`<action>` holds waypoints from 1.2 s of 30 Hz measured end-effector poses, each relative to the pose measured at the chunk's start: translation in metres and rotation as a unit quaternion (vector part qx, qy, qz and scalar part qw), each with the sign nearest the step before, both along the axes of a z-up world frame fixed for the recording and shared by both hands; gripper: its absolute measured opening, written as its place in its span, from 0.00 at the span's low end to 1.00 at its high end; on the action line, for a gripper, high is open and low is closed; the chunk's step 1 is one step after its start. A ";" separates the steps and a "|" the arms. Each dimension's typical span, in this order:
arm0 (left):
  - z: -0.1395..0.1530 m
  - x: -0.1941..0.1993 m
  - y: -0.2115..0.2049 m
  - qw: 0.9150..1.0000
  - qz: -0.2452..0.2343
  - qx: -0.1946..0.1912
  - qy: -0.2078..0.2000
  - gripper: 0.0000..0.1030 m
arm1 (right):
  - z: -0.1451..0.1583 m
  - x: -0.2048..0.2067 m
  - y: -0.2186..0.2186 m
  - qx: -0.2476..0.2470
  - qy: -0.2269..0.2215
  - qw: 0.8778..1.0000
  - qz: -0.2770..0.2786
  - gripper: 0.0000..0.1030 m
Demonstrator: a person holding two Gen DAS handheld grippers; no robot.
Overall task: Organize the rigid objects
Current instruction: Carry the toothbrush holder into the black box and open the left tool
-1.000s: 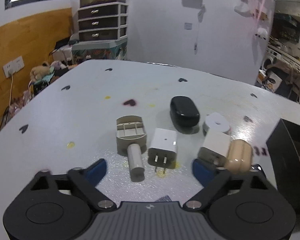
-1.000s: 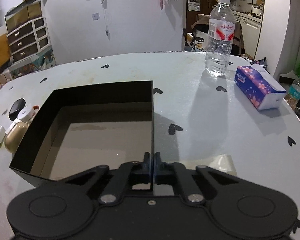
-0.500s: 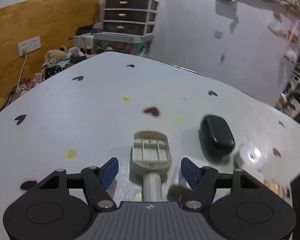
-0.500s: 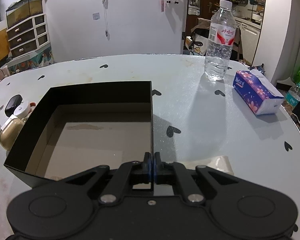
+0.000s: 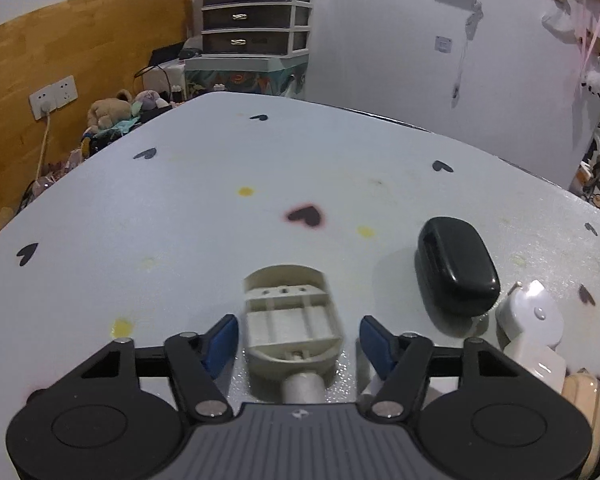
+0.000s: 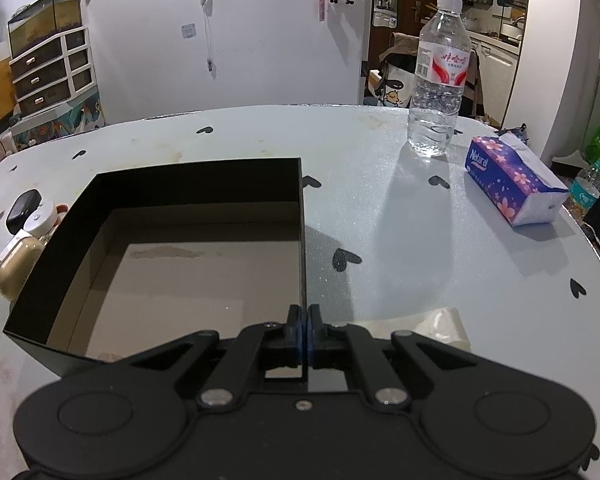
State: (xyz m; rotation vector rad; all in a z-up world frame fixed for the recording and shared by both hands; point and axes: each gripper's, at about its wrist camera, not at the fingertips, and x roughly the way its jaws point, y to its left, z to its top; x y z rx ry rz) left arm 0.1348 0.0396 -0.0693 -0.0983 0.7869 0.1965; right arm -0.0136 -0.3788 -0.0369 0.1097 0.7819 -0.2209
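Note:
My left gripper [image 5: 296, 338] is open, its blue pads on either side of a beige plastic tool with a grey round handle [image 5: 294, 328] lying on the table; they are apart from it. To its right lie a black oval case [image 5: 456, 266], a white round puck [image 5: 534, 314], a white charger [image 5: 540, 360] and a tan oval case [image 5: 584, 396]. My right gripper [image 6: 303, 334] is shut on the right wall of the open black box [image 6: 302, 240], whose brown floor is bare. The same small objects show left of the box, with the black case [image 6: 23, 210] farthest.
The pale table [image 6: 260, 140] carries a water bottle [image 6: 438, 80] and a purple tissue pack [image 6: 514, 182] at the far right, and a clear tape strip [image 6: 428, 326] near my right gripper. A drawer unit [image 5: 256, 16] and a wooden wall stand beyond the table's far left edge.
My left gripper has moved forward and left, from behind the row of objects to straddling the beige tool, and narrowed somewhat. My right gripper has stayed shut on the box wall.

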 end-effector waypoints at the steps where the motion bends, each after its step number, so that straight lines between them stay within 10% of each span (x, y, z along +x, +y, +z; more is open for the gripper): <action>1: 0.000 0.000 0.000 1.000 0.003 0.003 0.000 0.51 | 0.000 0.000 0.000 0.001 -0.001 1.000 0.000 0.03; 8: 0.023 -0.020 -0.001 0.999 0.005 -0.019 -0.037 0.49 | -0.001 -0.002 0.001 0.001 -0.005 1.000 -0.002 0.03; 17: 0.079 -0.051 -0.060 0.983 -0.132 -0.074 -0.101 0.47 | -0.001 -0.004 0.002 -0.004 -0.011 1.000 0.000 0.03; 29: 0.086 -0.066 -0.199 0.917 -0.367 -0.152 -0.043 0.47 | -0.001 -0.004 -0.001 0.002 -0.014 1.000 0.008 0.03; 36: 0.050 -0.056 -0.260 0.892 -0.394 -0.218 0.051 0.47 | -0.001 -0.004 -0.002 0.001 -0.013 1.000 0.016 0.03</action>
